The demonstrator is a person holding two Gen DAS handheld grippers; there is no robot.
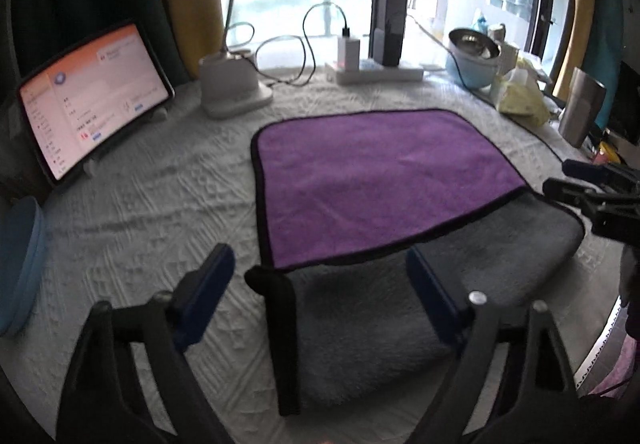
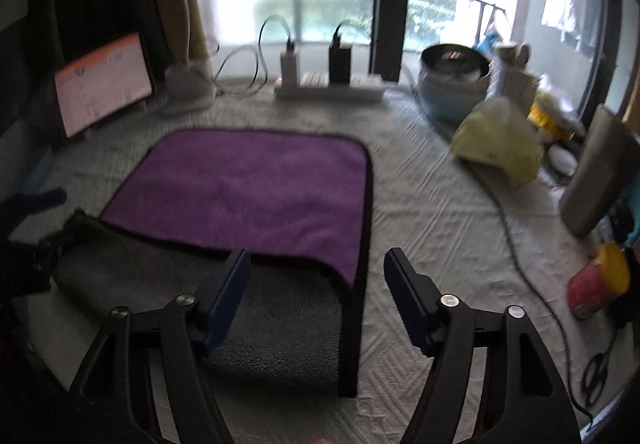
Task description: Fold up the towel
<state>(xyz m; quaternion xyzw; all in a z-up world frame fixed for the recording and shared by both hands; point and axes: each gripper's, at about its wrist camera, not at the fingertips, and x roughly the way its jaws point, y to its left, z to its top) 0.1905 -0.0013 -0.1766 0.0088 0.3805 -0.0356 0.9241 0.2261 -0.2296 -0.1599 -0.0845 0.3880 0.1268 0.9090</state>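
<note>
Both handheld grippers hover with jaws spread wide and empty above the near edge of a folded towel on a white textured tablecloth [image 1: 160, 196]. Left gripper [image 1: 320, 284] frames the towel's near-left corner between its blue pads; right gripper [image 2: 318, 284] sits over the near-right corner, and its black tip also shows at the right edge of the left wrist view.

Between them lies the plush towel [image 1: 376, 180], purple on one face and grey on the other, trimmed in black: the purple layer is folded toward the near side, leaving a band of grey underside exposed closest to the grippers.

Farther back, a lit tablet [image 1: 88, 100] leans on a stand at left, beside a white desk lamp base [image 1: 232, 88]. A white power strip with chargers [image 1: 376, 70] and a pale blue bowl [image 1: 474, 60] line the window.
</note>
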